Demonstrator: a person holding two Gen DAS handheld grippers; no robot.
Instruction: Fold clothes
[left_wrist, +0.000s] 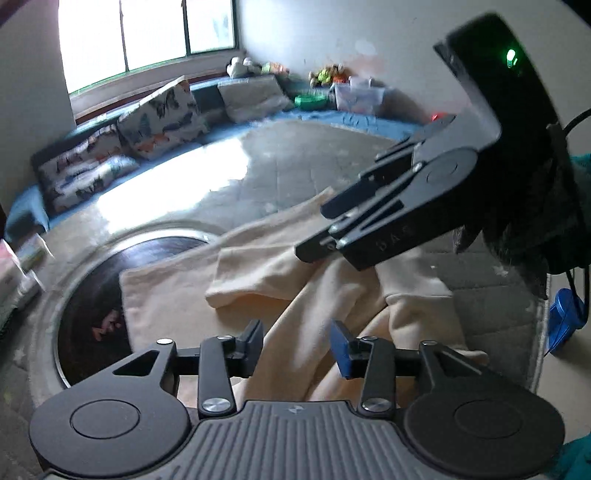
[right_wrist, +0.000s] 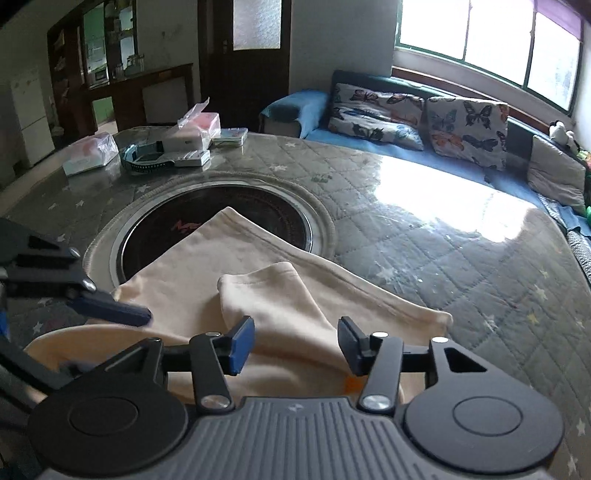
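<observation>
We find the cream cotton garment (right_wrist: 280, 295) lying partly folded on the grey quilted table cover (right_wrist: 424, 236), one corner over the round dark glass hotplate (right_wrist: 258, 206), its near edge cut off. The left gripper (left_wrist: 297, 345) and right gripper (right_wrist: 295, 341) hang over it, jaws apart, grasping nothing. Beyond the hotplate, a dark round tray (right_wrist: 144, 160) holds items we cannot identify.

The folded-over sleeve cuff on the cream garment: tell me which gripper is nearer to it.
Right. The right gripper hangs open just short of the cuff, in line with it; the left gripper sits open farther back over the garment, off to the side.
</observation>
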